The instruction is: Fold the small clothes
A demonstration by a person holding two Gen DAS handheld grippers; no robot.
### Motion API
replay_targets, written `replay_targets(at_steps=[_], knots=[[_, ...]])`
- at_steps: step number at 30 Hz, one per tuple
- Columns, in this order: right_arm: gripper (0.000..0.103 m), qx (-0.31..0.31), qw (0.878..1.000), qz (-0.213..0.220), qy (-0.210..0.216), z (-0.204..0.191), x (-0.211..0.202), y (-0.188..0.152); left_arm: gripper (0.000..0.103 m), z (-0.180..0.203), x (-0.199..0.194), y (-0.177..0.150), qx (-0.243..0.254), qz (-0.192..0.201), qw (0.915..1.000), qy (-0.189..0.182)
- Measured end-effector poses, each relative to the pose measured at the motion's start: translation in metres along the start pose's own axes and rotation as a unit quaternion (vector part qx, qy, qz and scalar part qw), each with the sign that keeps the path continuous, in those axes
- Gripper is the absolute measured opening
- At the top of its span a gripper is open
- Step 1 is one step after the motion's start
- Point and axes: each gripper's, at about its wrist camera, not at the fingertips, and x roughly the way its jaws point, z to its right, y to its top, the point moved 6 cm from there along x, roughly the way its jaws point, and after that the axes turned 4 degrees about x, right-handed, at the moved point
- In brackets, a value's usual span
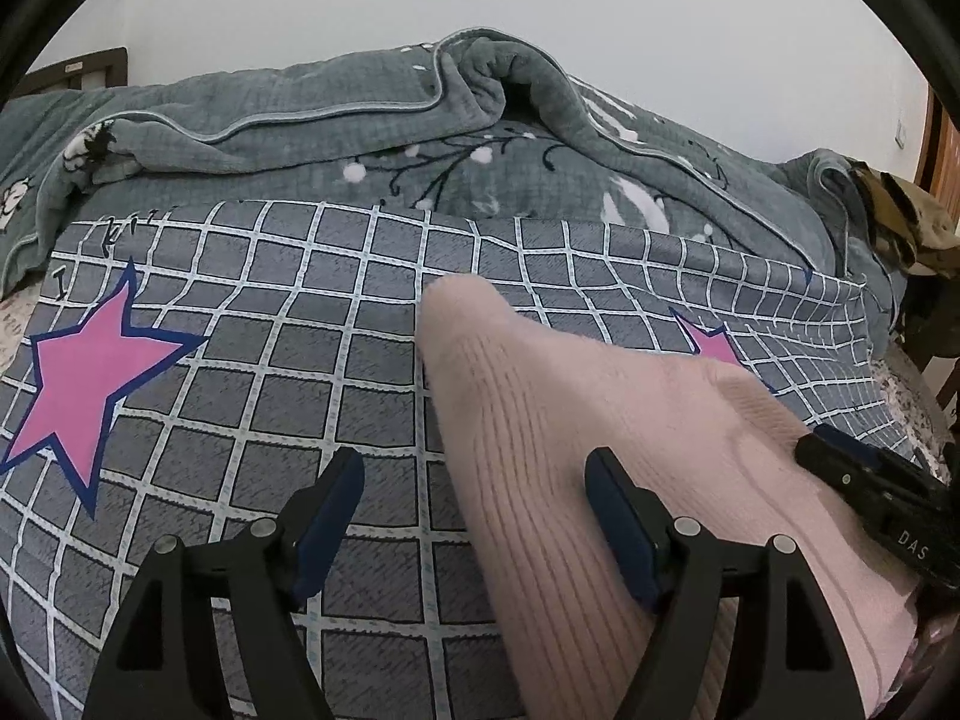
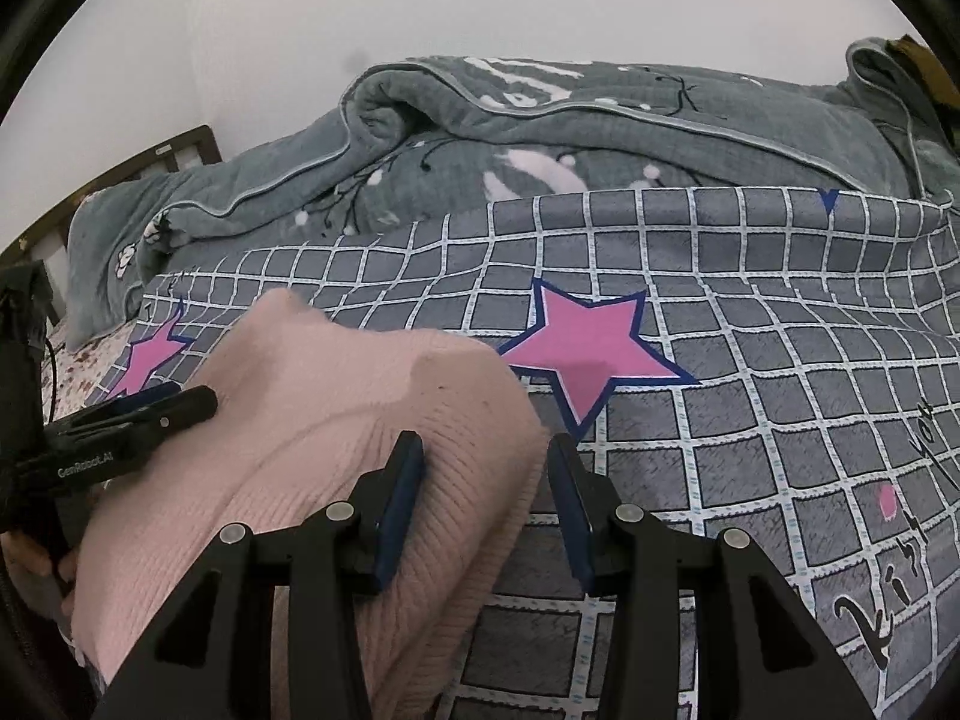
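Note:
A pink ribbed knit garment (image 1: pixel 570 420) (image 2: pixel 360 390) lies folded on the grey checked sheet (image 1: pixel 240 390) (image 2: pixel 780 360) with pink stars. My left gripper (image 1: pixel 477 510) stands open and wide over the garment's left edge; its right finger rests over the knit and its left finger is over bare sheet. My right gripper (image 2: pixel 486 498) is open at the garment's right edge, with the folded edge between the jaws and a gap of sheet beside the right pad. Each gripper shows side-on in the other view, the right (image 1: pixel 810 444) and the left (image 2: pixel 198 402), tips at the knit.
A bunched grey-green quilt (image 1: pixel 360 120) (image 2: pixel 600 132) lies behind the sheet along the white wall. A dark wooden headboard (image 1: pixel 78 69) (image 2: pixel 180 150) is at the far left. A brown patterned cloth (image 1: pixel 900 222) sits at the right. A hand (image 2: pixel 36 570) holds the left gripper.

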Motion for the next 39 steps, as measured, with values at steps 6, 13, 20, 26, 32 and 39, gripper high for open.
replay_targets(at_steps=[6, 13, 20, 26, 32, 39], knots=[[0.042, 0.002, 1.0, 0.024, 0.006, 0.004, -0.02, -0.002, 0.075, 0.003, -0.012, -0.004, 0.004, 0.011, 0.9999, -0.001], [0.042, -0.037, 0.997, 0.054, 0.052, -0.018, -0.049, -0.012, 0.076, 0.011, -0.022, -0.008, 0.017, 0.019, 0.9996, -0.006], [0.042, -0.083, 0.996, 0.04, 0.014, -0.029, -0.046, -0.029, 0.077, 0.016, -0.027, -0.012, 0.024, 0.022, 0.9995, -0.004], [0.044, -0.061, 0.997, 0.033, 0.016, -0.02, -0.046, -0.031, 0.077, 0.019, -0.033, -0.016, 0.027, 0.025, 0.9993, 0.001], [0.044, -0.059, 0.998, 0.034, 0.011, -0.02, -0.052, -0.035, 0.077, 0.021, -0.038, -0.023, 0.019, 0.021, 0.9996, -0.006], [0.044, -0.05, 0.998, 0.039, 0.011, -0.018, -0.064, -0.038, 0.077, 0.027, -0.051, -0.032, 0.028, 0.029, 0.9992, -0.003]])
